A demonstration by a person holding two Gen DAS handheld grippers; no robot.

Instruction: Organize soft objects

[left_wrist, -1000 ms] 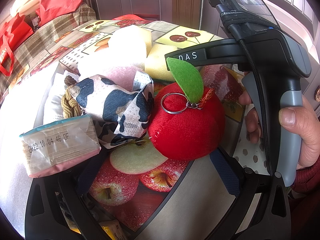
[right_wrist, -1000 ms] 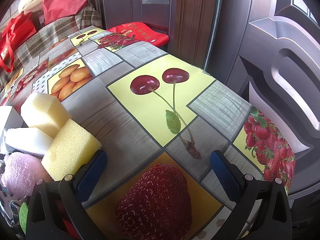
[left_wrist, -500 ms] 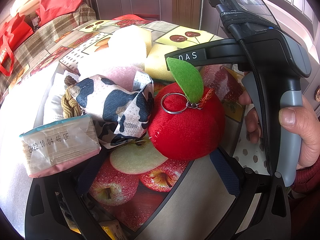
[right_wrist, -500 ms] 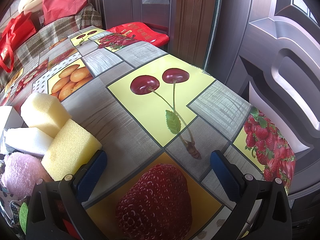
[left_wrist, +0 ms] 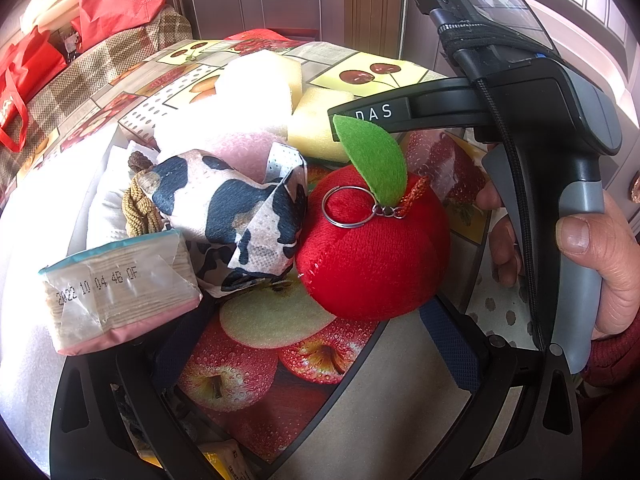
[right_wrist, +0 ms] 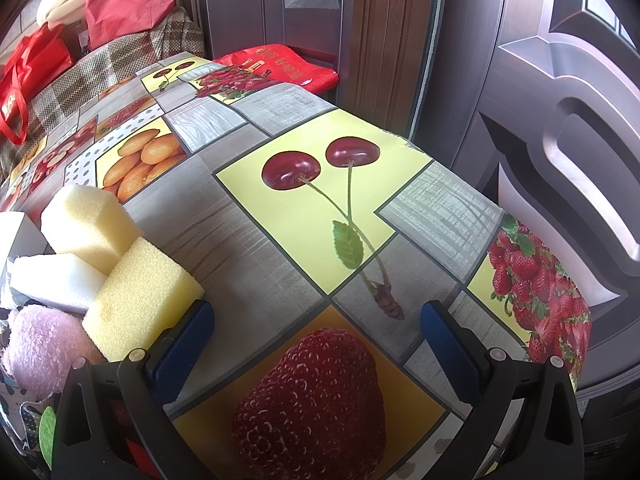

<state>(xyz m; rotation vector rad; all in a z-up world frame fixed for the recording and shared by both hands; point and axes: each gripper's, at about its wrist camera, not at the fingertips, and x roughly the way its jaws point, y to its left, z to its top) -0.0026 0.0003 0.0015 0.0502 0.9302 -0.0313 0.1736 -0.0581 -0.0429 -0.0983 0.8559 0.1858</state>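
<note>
A stamped code reading "2022 10 04 4B 0F" was printed in dark characters on the clear wrapper end of the tissue packet (left_wrist: pixel 120 288), seen in the left wrist view. The white letters "DAS" were shown on the black arm of the right gripper's handle (left_wrist: pixel 374 112). Gold characters were printed on the red bag (right_wrist: pixel 280 65) behind the tabletop, but they could not be read.
</note>
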